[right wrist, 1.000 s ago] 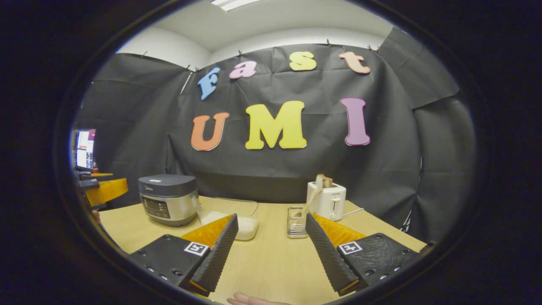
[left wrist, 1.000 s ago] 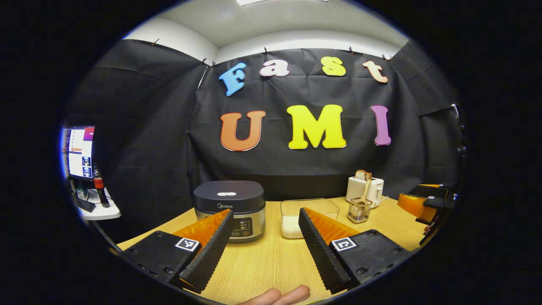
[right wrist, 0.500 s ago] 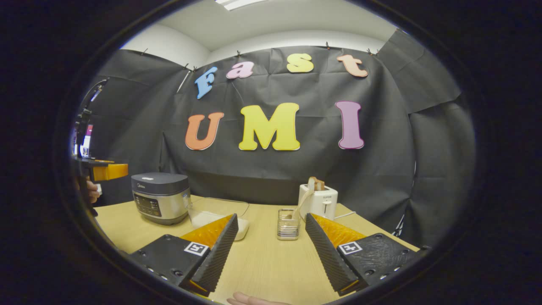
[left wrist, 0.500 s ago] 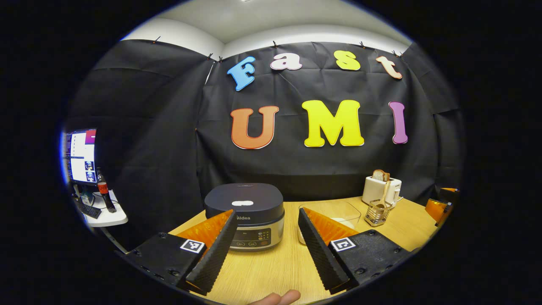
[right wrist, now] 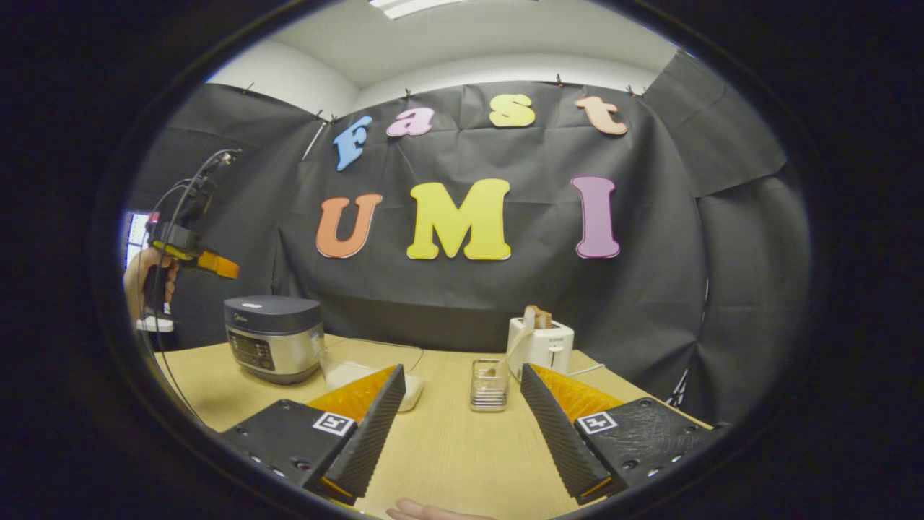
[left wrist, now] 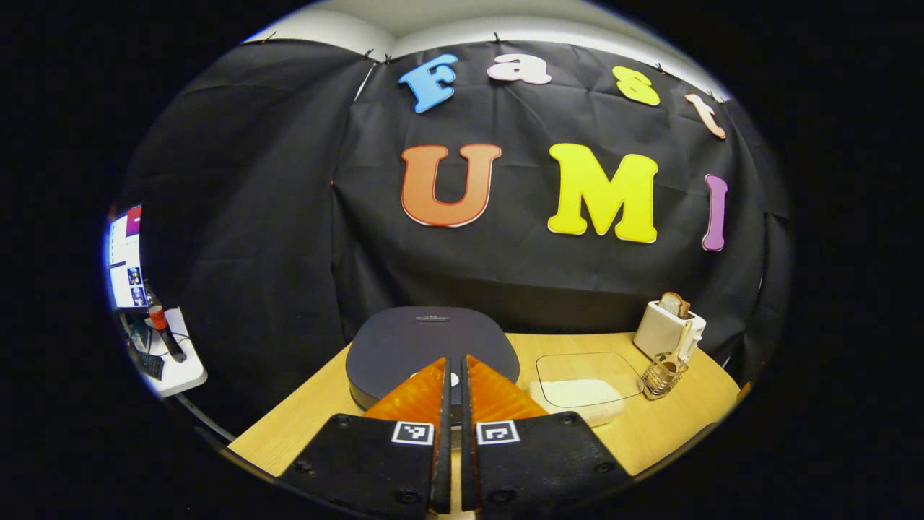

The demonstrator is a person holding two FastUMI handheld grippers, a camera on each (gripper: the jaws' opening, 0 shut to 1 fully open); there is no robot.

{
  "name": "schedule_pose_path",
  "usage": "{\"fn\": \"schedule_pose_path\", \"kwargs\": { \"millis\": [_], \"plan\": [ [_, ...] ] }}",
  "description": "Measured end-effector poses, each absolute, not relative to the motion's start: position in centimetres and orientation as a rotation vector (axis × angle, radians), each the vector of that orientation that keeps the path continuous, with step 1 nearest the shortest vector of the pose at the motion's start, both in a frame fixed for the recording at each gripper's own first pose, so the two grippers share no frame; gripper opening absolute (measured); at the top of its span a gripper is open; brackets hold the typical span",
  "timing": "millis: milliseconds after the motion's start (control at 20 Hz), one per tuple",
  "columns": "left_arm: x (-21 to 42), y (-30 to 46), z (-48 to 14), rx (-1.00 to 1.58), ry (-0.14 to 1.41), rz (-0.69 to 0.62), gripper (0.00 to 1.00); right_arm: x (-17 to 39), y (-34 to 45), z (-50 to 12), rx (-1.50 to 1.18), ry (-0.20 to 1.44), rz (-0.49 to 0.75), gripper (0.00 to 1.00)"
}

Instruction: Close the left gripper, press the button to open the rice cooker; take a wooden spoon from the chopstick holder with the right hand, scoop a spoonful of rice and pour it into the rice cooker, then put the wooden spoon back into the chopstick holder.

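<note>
A recording booth set up as a mock kitchen: black cloth wall point(right wrist: 650, 289) is clipped up beneath a plain white ceiling point(right wrist: 462, 43), enclosing a wooden table point(right wrist: 447, 448) with a rice cooker point(right wrist: 274, 338), a toaster point(right wrist: 541, 348) and a chopstick holder point(right wrist: 489, 385). A computer monitor point(left wrist: 124, 256) glows on a side desk point(left wrist: 177, 368) beyond the table's left edge.

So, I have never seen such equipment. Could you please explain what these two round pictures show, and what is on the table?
A person holds one two-finger gripper in each hand; a camera rides on each. In the left gripper view, the left gripper is shut, holding nothing, above the closed rice cooker. In the right gripper view, the right gripper is open and empty over the wooden table. Also on the table: a clear container of rice, a chopstick holder with a wooden spoon, and a white toaster.
</note>
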State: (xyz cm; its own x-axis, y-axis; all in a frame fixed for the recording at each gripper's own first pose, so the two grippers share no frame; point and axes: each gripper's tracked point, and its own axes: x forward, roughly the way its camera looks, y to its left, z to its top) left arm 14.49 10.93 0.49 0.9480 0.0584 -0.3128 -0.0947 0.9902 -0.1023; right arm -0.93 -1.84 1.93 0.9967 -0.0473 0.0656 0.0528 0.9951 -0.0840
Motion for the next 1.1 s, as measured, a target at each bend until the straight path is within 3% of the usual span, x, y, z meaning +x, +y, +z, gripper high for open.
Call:
{"fn": "schedule_pose_path", "kwargs": {
  "millis": [50, 350, 1100],
  "plan": [
    [14.9, 11.0, 0.0, -0.139, 0.365, 0.068, 0.03, -1.0, -1.9, 2.0, -0.085, -0.067, -0.051, 0.96],
    [17.6, 12.2, -2.7, -0.148, 0.495, 0.081, 0.0, -1.2, -1.5, 2.1, -0.088, -0.072, -0.037, 0.97],
    [18.2, 12.4, -5.8, -0.024, 0.617, 0.119, 0.03, -1.3, -0.7, 1.9, -0.095, -0.071, -0.022, 0.97]
  ]
}}
